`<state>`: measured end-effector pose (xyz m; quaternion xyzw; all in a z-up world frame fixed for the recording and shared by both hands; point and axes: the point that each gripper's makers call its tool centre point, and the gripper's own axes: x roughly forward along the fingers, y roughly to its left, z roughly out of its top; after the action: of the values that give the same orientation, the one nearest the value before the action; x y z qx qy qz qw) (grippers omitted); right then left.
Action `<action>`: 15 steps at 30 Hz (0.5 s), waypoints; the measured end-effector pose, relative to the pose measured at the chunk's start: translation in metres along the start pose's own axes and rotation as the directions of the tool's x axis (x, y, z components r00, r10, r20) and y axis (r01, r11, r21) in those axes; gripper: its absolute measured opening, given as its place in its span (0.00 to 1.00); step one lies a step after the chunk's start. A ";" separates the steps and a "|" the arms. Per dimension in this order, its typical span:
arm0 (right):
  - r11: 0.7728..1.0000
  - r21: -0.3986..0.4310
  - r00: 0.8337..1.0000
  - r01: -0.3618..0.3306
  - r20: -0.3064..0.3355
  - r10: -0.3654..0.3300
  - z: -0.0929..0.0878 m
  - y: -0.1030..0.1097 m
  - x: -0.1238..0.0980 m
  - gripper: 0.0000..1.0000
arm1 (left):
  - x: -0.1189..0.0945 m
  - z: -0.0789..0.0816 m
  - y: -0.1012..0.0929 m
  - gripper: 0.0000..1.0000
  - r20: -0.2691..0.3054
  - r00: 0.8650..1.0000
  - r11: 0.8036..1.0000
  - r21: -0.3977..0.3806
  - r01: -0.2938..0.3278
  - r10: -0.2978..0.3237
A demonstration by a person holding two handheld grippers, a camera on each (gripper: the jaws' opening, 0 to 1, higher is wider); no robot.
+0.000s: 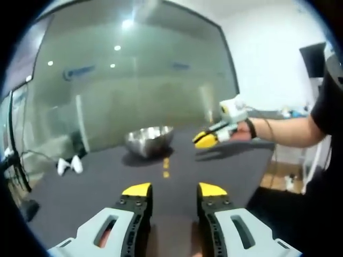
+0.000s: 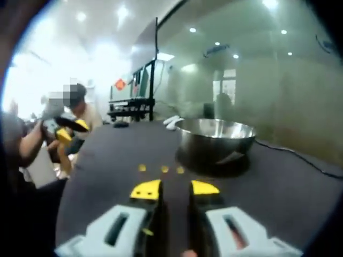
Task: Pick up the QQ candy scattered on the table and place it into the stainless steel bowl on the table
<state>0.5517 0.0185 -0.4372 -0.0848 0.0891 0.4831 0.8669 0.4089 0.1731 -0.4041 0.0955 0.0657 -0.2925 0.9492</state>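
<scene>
In the left gripper view, the left gripper (image 1: 173,189) hangs with jaws apart and empty above the table (image 1: 96,187); 2 candies (image 1: 166,166) lie ahead, near the bowl (image 1: 149,139). In the right gripper view, the right gripper (image 2: 175,188), also parted and empty, faces 3 candies (image 2: 162,169) just before the bowl (image 2: 215,138). Picking hasn't begun; next, a gripper should probably descend and straddle 1 candy.

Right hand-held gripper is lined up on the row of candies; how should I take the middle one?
Grip the middle candy across its width, coming straight down from above. It is small and lies flat on the table, with a candy close on each side, so close the jaws front-to-back along your approach line, not along the row. The bowl sits just beyond.
</scene>
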 end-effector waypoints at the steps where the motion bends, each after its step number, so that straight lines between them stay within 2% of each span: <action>1: 1.000 -0.011 1.000 0.002 -0.003 -0.002 -0.002 -0.002 0.004 0.21 | 0.000 0.000 0.000 0.35 0.000 1.000 1.000 -0.002 0.002 -0.002; 15: 1.000 -0.012 0.998 -0.025 -0.062 0.024 -0.017 0.001 0.049 0.19 | 0.002 -0.004 -0.002 0.35 -0.008 1.000 1.000 -0.010 -0.001 0.001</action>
<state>0.5751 0.0550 -0.4656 -0.1040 0.1139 0.4914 0.8572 0.4094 0.1711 -0.4087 0.0922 0.0710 -0.2912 0.9496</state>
